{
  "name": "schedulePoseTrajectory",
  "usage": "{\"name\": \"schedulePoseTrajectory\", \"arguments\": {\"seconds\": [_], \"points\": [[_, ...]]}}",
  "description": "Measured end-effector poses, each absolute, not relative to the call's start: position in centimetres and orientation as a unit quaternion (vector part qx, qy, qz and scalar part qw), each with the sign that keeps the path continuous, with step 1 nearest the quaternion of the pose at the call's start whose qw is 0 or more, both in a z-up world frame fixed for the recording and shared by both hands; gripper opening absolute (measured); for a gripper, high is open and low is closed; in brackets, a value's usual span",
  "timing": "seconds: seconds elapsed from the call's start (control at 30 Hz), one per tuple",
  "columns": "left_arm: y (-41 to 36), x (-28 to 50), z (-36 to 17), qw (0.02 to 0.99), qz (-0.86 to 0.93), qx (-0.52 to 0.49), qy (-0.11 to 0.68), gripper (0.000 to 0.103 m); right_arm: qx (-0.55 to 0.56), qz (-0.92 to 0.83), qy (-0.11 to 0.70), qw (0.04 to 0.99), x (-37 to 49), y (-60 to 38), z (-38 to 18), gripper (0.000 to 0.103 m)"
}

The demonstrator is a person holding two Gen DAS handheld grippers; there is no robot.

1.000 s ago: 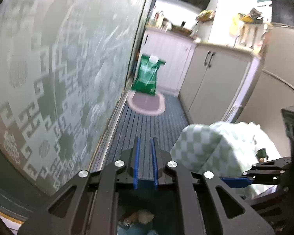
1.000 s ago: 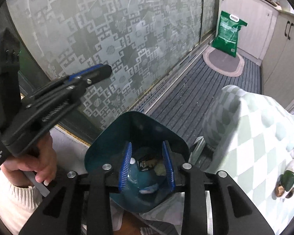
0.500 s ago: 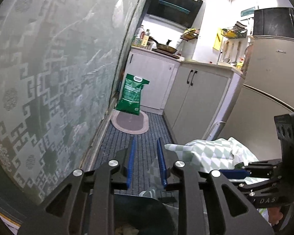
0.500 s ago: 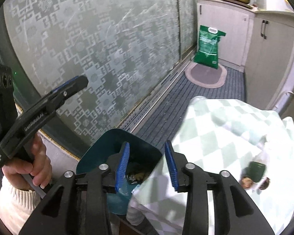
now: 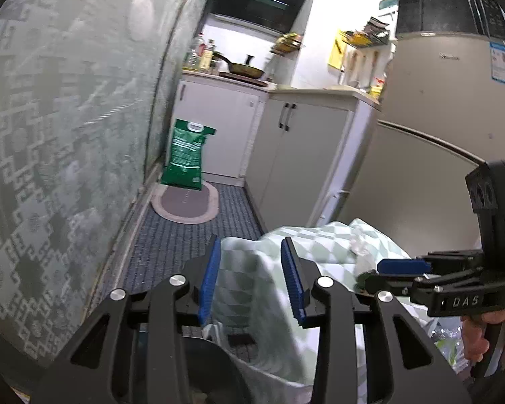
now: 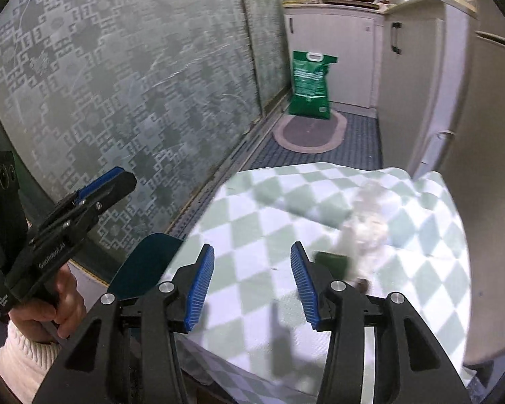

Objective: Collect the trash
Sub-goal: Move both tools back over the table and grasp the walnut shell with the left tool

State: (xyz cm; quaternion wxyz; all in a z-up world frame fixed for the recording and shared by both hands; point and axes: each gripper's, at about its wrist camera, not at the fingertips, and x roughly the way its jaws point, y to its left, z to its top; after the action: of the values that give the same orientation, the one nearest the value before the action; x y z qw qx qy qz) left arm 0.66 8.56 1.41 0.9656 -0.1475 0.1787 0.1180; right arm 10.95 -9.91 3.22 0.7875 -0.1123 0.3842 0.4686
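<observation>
free: floor aisle (image 5: 171, 245) ahead | blocked: glass door (image 5: 67, 134) left, checked table (image 6: 286, 235) right

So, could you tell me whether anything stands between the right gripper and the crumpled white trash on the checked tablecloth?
Nothing visible does. The right gripper, jaws opening and empty, faces bare checked tablecloth; the blurred white trash lies just ahead beside a small green object.

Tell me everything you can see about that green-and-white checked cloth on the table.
The checked cloth is a table covering with a pale green and white diamond pattern, seemingly a soft, slightly glossy fabric. It lies flat over the top, rumples into folds toward the far side, and hangs down over the near edge. On it rest a small dark green object and something crumpled and translucent, both blurred. A dark teal bin stands close by its left edge; whether they touch is unclear.
</observation>
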Motion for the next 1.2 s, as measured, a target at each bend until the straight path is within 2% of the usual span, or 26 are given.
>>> {"name": "schedulePoseTrajectory", "arguments": {"seconds": [0.47, 1.0, 1.2], "points": [[3.1, 6.0, -0.8, 0.960, 0.061, -0.122, 0.245, 0.042, -0.084, 0.411, 0.384, 0.822, 14.4, -17.3, 3.4, 0.049], [-2.0, 9.3, -3.3, 0.947, 0.012, -0.086, 0.308, 0.042, -0.077, 0.399, 0.396, 0.823, 15.4, -20.7, 2.8, 0.050], [-2.6, 9.9, -3.5, 0.945, 0.008, -0.081, 0.317, 0.036, -0.082, 0.409, 0.399, 0.816, 15.1, -20.4, 2.5, 0.051]]}}
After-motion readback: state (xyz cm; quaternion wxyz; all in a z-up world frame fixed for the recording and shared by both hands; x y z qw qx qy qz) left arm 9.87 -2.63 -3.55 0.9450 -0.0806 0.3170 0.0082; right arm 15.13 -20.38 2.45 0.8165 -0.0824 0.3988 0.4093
